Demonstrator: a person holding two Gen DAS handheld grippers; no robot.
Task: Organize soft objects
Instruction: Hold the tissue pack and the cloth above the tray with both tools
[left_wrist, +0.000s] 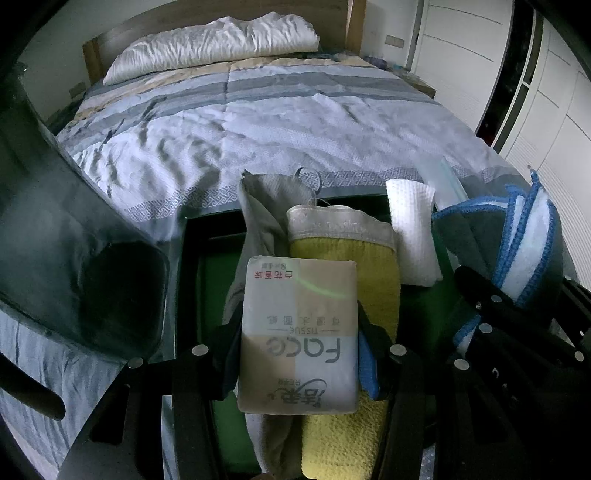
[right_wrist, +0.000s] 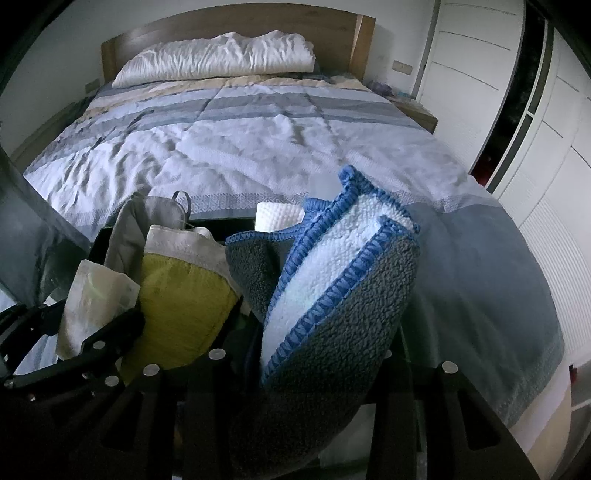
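My left gripper (left_wrist: 297, 332) is shut on a soft pack of face tissues (left_wrist: 299, 295), which it holds upright over a dark storage box (left_wrist: 192, 236) with a green inside. In the box stand a grey cloth (left_wrist: 258, 206), a yellow towel (left_wrist: 343, 258) with a white band, and a white waffle cloth (left_wrist: 413, 229). My right gripper (right_wrist: 306, 347) is shut on a folded grey fleece cloth (right_wrist: 332, 325) with blue edging and a white inner face, held just right of the yellow towel (right_wrist: 181, 302). The left gripper (right_wrist: 107, 332) and tissue pack (right_wrist: 96, 295) show at the left.
The box sits at the foot of a made bed (left_wrist: 295, 122) with a striped blue and grey cover and a white pillow (left_wrist: 214, 44) at the headboard. A dark translucent lid (left_wrist: 74, 240) leans at the box's left. White wardrobe doors (right_wrist: 554, 147) line the right wall.
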